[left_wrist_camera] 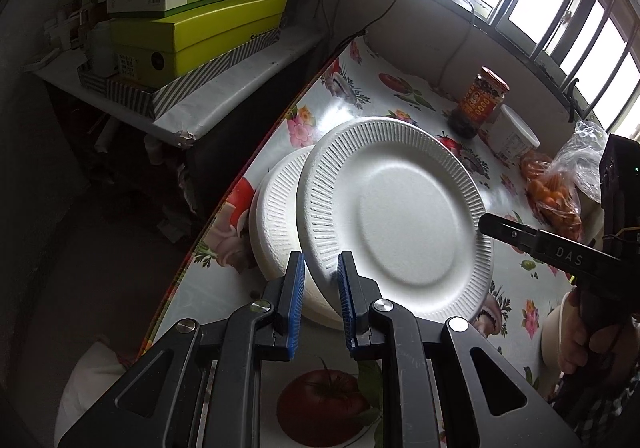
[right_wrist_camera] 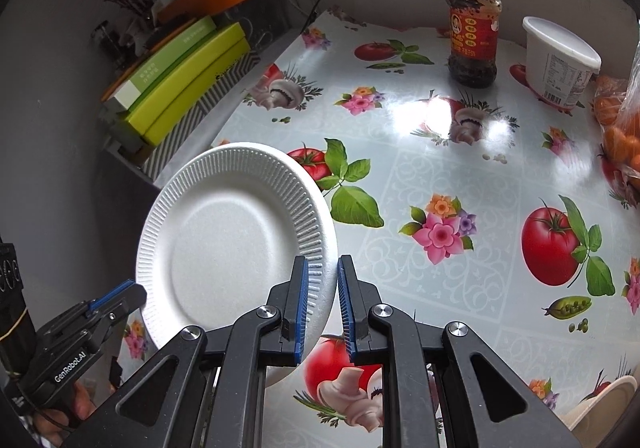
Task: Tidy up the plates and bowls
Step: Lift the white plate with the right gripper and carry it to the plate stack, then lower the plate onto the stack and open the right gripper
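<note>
The left gripper (left_wrist_camera: 320, 280) and the right gripper (right_wrist_camera: 323, 288) each clench the rim of 1 round white foam plate with a ribbed border (left_wrist_camera: 394, 207), the left at the lower left edge of the plate in the left wrist view, the right at the plate's (right_wrist_camera: 236, 244) lower right edge in the right wrist view. In both views the rim sits between blue ridged pads (left_wrist_camera: 297, 304), so the thin disc is pinched on 2 sides; this double grip probably keeps the light, flexible plate from twisting. The plate is tilted, raised clear of the glossy tablecloth printed with tomatoes, mushrooms and flowers (right_wrist_camera: 440, 167). In the left wrist view it overlaps a second white foam dish (left_wrist_camera: 276, 215) resting on the table at centre left, partly hidden behind it; whether the 2 touch cannot be told. The likely step is stacking the held plate onto that dish. At upper right of the right wrist view stand a glass jar with a red label (right_wrist_camera: 472, 35), a white plastic tub (right_wrist_camera: 560, 59) and a clear bag of oranges (right_wrist_camera: 620, 127), well apart from the plates. Another pale dish rim (right_wrist_camera: 608, 400) shows at lower right, perhaps awaiting sorting.
</note>
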Demonstrator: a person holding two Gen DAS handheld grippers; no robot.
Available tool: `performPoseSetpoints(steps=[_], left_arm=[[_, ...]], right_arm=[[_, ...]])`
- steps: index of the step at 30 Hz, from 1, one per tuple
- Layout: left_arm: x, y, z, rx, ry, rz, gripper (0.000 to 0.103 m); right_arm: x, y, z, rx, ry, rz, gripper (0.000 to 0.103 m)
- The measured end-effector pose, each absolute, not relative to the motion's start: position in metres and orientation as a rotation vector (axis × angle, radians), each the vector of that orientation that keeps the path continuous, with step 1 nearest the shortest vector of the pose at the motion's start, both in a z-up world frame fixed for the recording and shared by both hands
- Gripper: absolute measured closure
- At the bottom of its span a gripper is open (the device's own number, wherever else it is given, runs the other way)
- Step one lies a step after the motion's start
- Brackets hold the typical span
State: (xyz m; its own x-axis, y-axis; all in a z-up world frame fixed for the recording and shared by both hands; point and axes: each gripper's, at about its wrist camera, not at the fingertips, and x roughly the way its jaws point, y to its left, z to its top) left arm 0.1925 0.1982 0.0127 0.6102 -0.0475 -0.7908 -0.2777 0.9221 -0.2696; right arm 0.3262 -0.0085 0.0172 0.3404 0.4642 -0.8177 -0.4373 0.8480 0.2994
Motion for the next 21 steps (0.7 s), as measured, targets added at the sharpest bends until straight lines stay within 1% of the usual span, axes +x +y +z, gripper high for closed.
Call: performPoseSetpoints(steps=[21], left_arm=[[0.214, 0.216, -0.012, -0.367, 0.977, 0.184, 0.085]], right_arm=[[0.344, 0.018, -0.010, 0.017, 1.126, 0.583, 0.088]])
